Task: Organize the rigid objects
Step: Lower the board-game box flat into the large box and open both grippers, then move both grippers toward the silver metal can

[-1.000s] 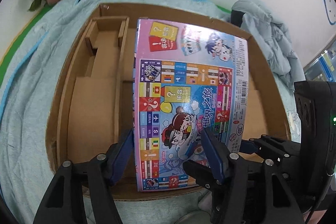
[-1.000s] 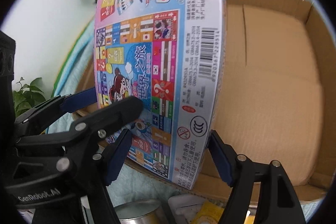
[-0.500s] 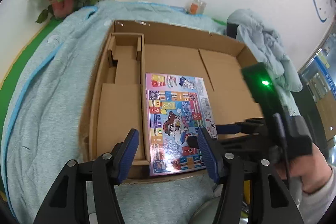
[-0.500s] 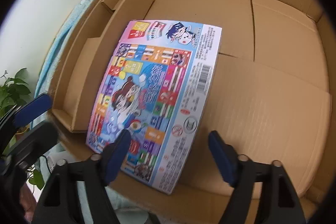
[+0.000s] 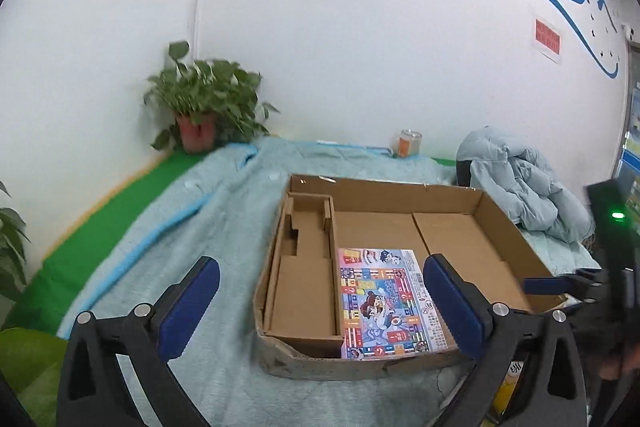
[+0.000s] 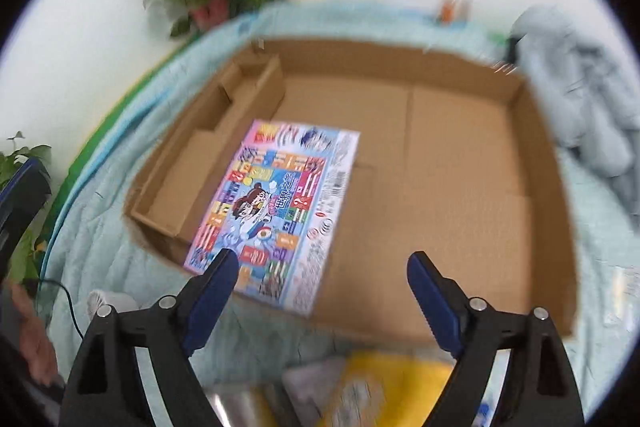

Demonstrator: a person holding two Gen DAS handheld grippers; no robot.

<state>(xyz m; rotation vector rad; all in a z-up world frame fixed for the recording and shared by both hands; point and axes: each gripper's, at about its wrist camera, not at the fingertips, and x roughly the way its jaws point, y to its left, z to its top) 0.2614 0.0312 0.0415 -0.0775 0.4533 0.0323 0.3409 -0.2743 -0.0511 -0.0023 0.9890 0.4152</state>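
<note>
Left gripper (image 5: 320, 303): your fingers (image 5: 191, 303) are spread wide and released; they hold nothing and stay above the blanket, in front of the box.
Right gripper (image 6: 322, 291): your fingers (image 6: 434, 301) are also released and wide apart, with nothing between them; they hover over the near edge of the box.
Game box (image 5: 390, 303): it lies flat, printed face up, on the floor of the cardboard box (image 5: 516, 227), at the near side, its left edge just beside the inner divider.
Divider section (image 5: 306, 267): it stands at 9 o'clock inside the cardboard box.
Blanket (image 5: 180, 239): light blue, it lies under the cardboard box.
Potted plant (image 5: 200, 107): at 11 o'clock from the box, against the wall.
Jacket (image 5: 520, 179): pale blue, crumpled, at 2 o'clock.
</note>
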